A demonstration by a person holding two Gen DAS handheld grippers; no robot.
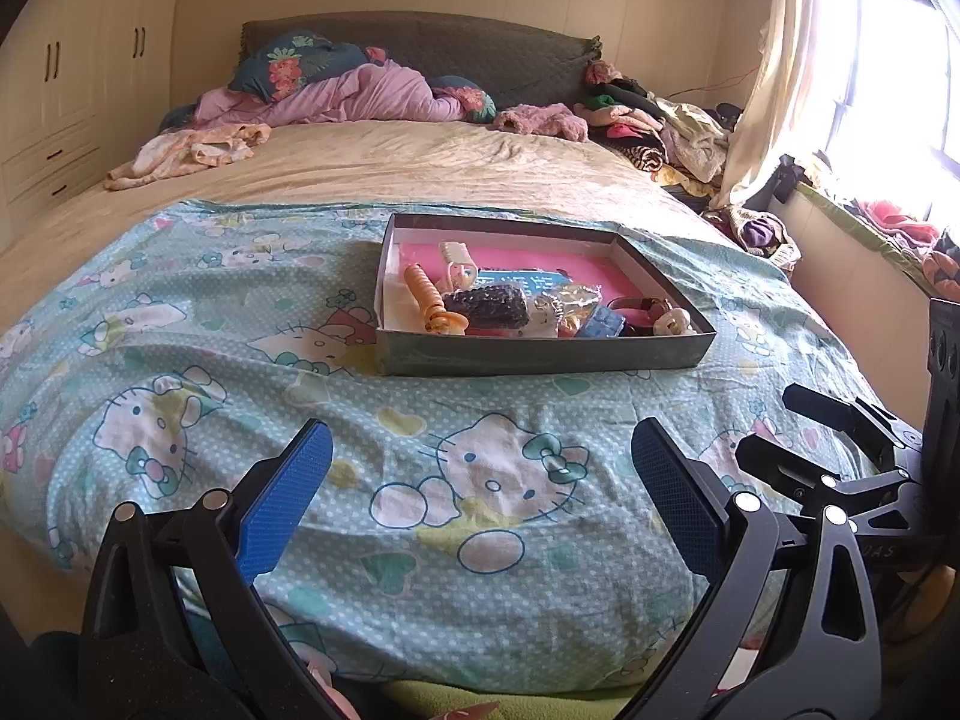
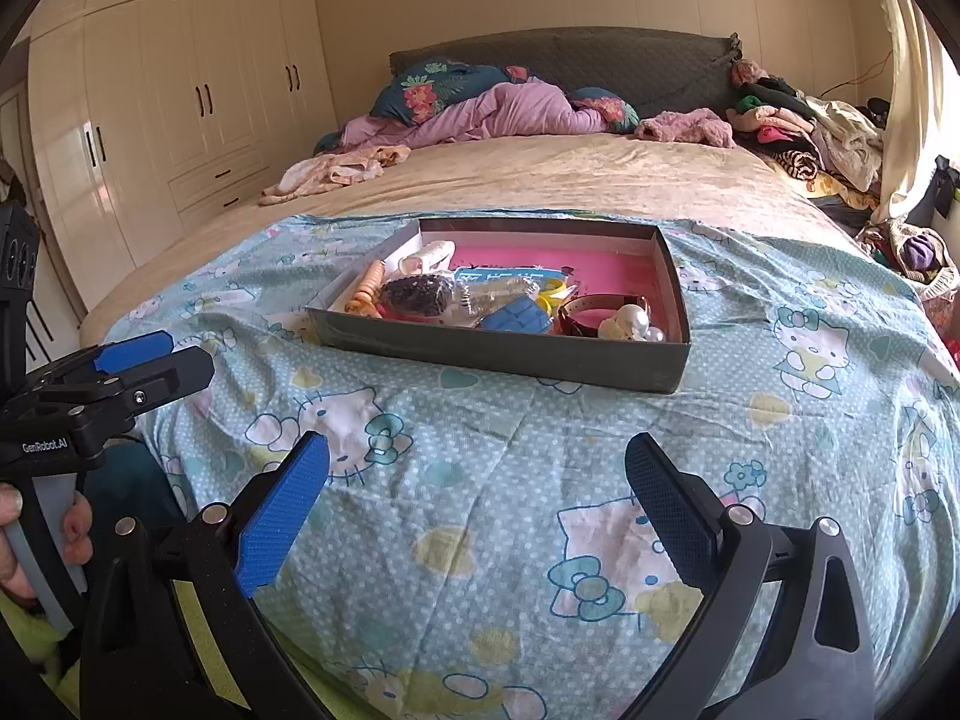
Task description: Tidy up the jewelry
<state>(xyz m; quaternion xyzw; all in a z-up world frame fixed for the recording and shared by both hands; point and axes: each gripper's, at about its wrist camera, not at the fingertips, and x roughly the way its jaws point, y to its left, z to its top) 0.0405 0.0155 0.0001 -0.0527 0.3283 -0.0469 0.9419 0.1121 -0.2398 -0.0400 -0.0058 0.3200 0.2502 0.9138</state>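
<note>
- Both grippers hang over the near end of the bed (image 1: 420, 180), nothing in either. The left gripper (image 1: 480, 480) has its blue pads spread wide apart, and so does the right gripper (image 2: 477, 489).
- The jewelry is all in the shallow box (image 2: 498, 360) sitting on the cartoon cat sheet (image 2: 480, 540), ahead of both grippers and well apart from them. It's slightly right of center for the left one, roughly dead ahead for the right one.
- Inside it's a jumble: an orange spiral piece (image 2: 367, 288) at the left end, a dark beaded thing (image 2: 414, 295), a clear plastic bag (image 2: 498, 294), a small blue box (image 2: 516, 319), a brown strap (image 2: 600, 307), and pearls (image 2: 633, 321) at the right end.
- What I'd worry about: everything is touching or overlapping, so closing on one piece could drag its neighbor along.
- The box sits on soft bedding, so I think pushing down on a wall could tip it or slide it.
- The pearls look round and slick, so they could squirt out of the pads if pinched off center.
</note>
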